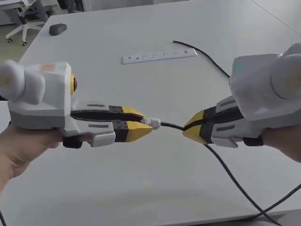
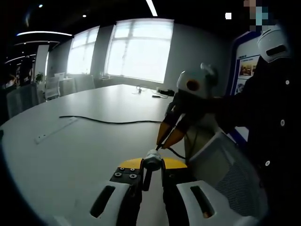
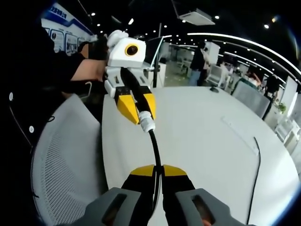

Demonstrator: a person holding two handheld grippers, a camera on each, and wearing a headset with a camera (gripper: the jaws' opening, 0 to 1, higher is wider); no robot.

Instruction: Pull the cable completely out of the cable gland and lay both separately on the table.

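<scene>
Over table [image 1: 141, 183] near edge | left claw [image 1: 150, 125] grasping cable gland [image 1: 153, 123] | right claw [image 1: 186, 128] grasping cable [image 1: 172, 125] | power strip [image 1: 159, 56] well apart

A large white table [image 1: 155, 188] stands in an open office. Toward the table's far side lies a white power strip [image 1: 160, 56], its black cord [image 1: 209, 60] running off to the table's right edge. A small dark object [image 1: 57, 29] sits near its far left corner, and beyond that corner a white swivel chair [image 1: 21, 21] stands on pale floor. A grey mesh chair [image 3: 61, 155] is drawn up at the table's near edge. Past one end of the table are tall bright windows [image 2: 136, 49]. Above it, strip lights [image 3: 235, 40] cross a dark ceiling.
</scene>
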